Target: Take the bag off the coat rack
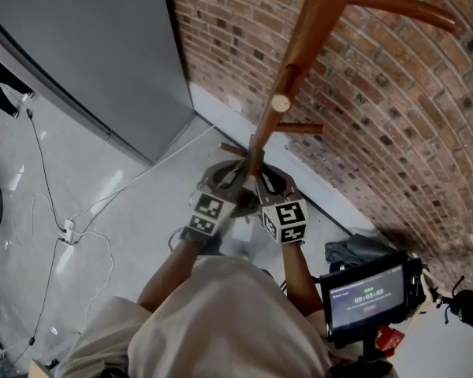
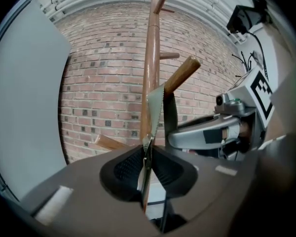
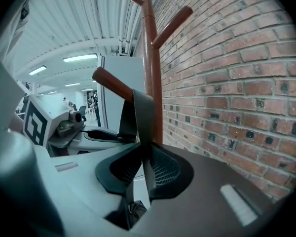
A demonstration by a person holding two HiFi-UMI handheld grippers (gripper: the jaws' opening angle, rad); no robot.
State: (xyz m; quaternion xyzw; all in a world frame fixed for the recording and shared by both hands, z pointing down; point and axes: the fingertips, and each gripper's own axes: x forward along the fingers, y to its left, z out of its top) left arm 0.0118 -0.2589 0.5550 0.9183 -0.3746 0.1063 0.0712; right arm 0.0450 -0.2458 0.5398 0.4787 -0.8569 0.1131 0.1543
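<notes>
A wooden coat rack stands against a brick wall. The bag's grey strap hangs over a low peg. My left gripper is shut on one run of that strap, just below the peg. In the right gripper view the strap drapes over the same peg, and my right gripper is shut on it. From the head view both grippers, left and right, meet side by side at the pole's foot. The bag's body is hidden beneath them.
The brick wall runs behind the rack, and a grey panel stands to its left. White cables trail over the shiny floor. A small monitor on a stand sits at the lower right, near a dark bundle.
</notes>
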